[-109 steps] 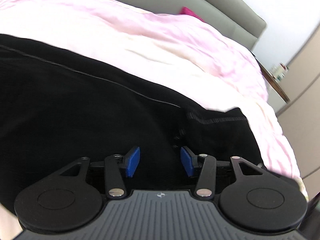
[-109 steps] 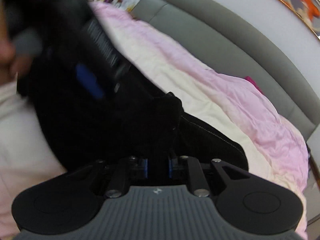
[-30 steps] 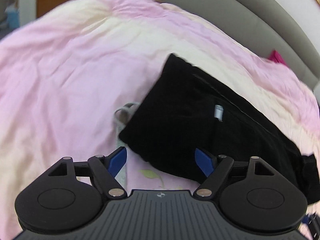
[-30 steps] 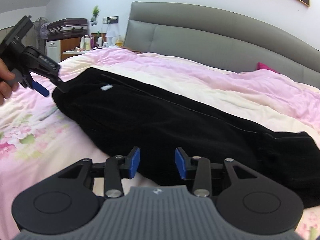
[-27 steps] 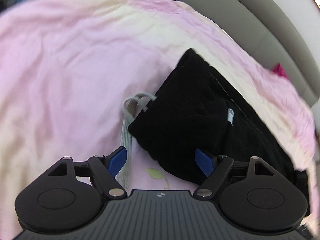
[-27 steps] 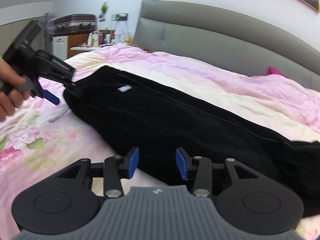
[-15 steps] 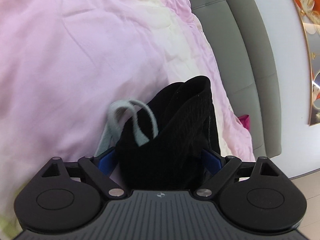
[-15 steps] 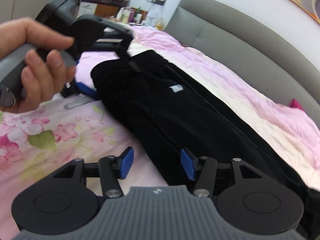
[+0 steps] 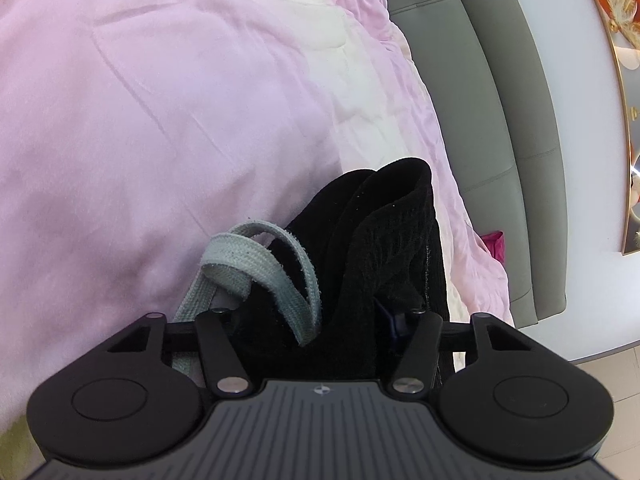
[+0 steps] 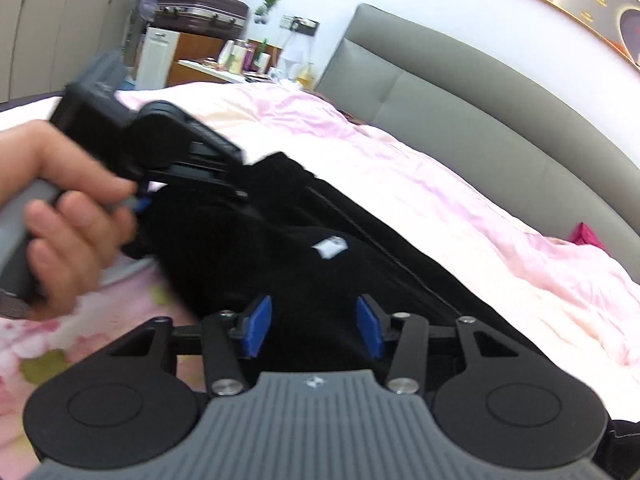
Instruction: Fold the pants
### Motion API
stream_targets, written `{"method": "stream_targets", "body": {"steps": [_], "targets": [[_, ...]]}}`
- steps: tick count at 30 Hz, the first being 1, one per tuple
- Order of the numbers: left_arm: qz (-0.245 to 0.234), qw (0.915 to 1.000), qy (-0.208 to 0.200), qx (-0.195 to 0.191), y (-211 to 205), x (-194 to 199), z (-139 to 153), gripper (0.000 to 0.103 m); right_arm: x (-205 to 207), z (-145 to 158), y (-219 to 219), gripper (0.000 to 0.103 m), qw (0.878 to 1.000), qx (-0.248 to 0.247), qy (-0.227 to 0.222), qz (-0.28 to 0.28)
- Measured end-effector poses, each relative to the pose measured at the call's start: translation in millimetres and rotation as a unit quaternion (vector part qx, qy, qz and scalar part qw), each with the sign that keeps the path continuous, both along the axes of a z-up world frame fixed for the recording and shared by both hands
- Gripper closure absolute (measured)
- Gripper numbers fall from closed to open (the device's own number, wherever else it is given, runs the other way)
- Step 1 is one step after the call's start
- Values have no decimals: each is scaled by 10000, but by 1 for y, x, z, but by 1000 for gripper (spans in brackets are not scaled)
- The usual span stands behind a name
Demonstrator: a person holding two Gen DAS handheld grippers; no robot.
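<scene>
Black pants (image 10: pixel 320 280) lie lengthwise across the bed, with a small white tag (image 10: pixel 332 247) showing. In the left wrist view the waistband end (image 9: pixel 392 232) is bunched up, and a grey drawstring (image 9: pixel 248 256) loops out of it. My left gripper (image 9: pixel 316 320) is closing on this bunch, and the cloth buries its pads. The right wrist view shows a hand (image 10: pixel 72 216) holding that gripper at the waistband. My right gripper (image 10: pixel 313 326) sits at the pants' near edge. Its jaws are closing, the blue pads (image 10: pixel 256 326) stand apart, and black cloth lies between them.
A pink and cream quilt (image 9: pixel 160 100) covers the bed, and a floral sheet (image 10: pixel 60 344) shows at the near side. A grey padded headboard (image 10: pixel 460 112) runs behind. A magenta item (image 10: pixel 586 236) lies by the headboard. A nightstand with bottles (image 10: pixel 240 60) and a suitcase (image 10: pixel 196 10) stand at the back left.
My left gripper dropped onto the waistband end, rolled, and narrowed its jaws around the bunched cloth. My right gripper slid left along the pants toward the waistband.
</scene>
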State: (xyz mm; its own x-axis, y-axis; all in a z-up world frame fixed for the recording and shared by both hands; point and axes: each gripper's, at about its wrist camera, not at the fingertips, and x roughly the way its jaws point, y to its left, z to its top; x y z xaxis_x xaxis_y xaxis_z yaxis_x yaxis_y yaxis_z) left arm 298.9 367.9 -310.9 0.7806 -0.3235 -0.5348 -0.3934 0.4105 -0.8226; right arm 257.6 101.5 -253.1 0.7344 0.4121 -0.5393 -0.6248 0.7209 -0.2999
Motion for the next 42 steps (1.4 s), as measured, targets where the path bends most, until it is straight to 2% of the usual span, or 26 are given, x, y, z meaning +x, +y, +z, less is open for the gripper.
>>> {"method": "stream_targets", "body": {"steps": [5,6,7,8,9,11,14,16,18,21,23,27,29,30,32,35,37,38,39,40,41,42], "targets": [[-30,9996,-170,211,-3,0,5,41,24,-6,-28,72,9978,-48,75,-656],[-69,9992,-272,292,-6,-2,8,49,26,-13,-29,72,9975,-221,107,-670],[-142,9987,-361,341,-8,-1,11,53,28,-24,-27,72,9969,-447,256,-588],[-186,9979,-406,475,-13,-1,16,53,29,-40,-23,74,9951,-709,483,-489],[-205,9969,-435,618,-16,-1,20,54,27,-51,-21,75,9947,-807,456,-448],[-227,9953,-469,820,-20,-2,30,55,19,-55,-19,77,9958,-792,224,-403],[-325,9918,-584,1089,-27,-1,49,57,20,-40,-31,78,9976,-357,356,-467],[-432,9867,-724,1393,-38,-1,66,57,17,-30,-44,78,9981,-120,236,-549],[-517,9779,-848,1841,-58,-2,83,57,14,-23,-57,78,9977,-78,-8,-675],[-643,9568,-895,2689,-98,3,109,57,17,-18,-80,78,9958,63,105,-904],[-784,9391,-1015,3188,-128,6,125,57,18,-16,-94,78,9946,103,128,-1023],[-1156,9013,-1372,3942,-195,10,150,57,20,-6,-118,77,9917,375,243,-1209],[-1372,8793,-1557,4288,-227,8,155,57,24,1,-126,77,9904,497,279,-1261],[-1505,8636,-1614,4534,-246,9,153,57,25,4,-131,77,9898,562,295,-1275],[-1726,8396,-1632,4884,-275,10,147,57,26,12,-141,77,9881,705,325,-1330],[-2137,8093,-1576,5240,-309,9,125,57,30,17,-160,77,9846,844,410,-1477],[-2611,7678,-1525,5648,-333,4,106,57,34,14,-176,76,9801,974,517,-1648],[-2851,7400,-1490,5906,-346,0,95,57,36,13,-183,76,9774,1071,587,-1728],[-3075,7087,-1476,6176,-360,-6,82,56,46,13,-193,75,9734,1206,683,-1823],[-3213,6858,-1460,6364,-372,-9,72,56,50,10,-199,75,9694,1355,786,-1890],[-3278,6683,-1440,6520,-382,-12,63,56,54,7,-204,75,9655,1510,883,-1931],[-3274,6622,-1403,6592,-389,-12,56,55,58,4,-208,75,9613,1652,976,-1976]]}}
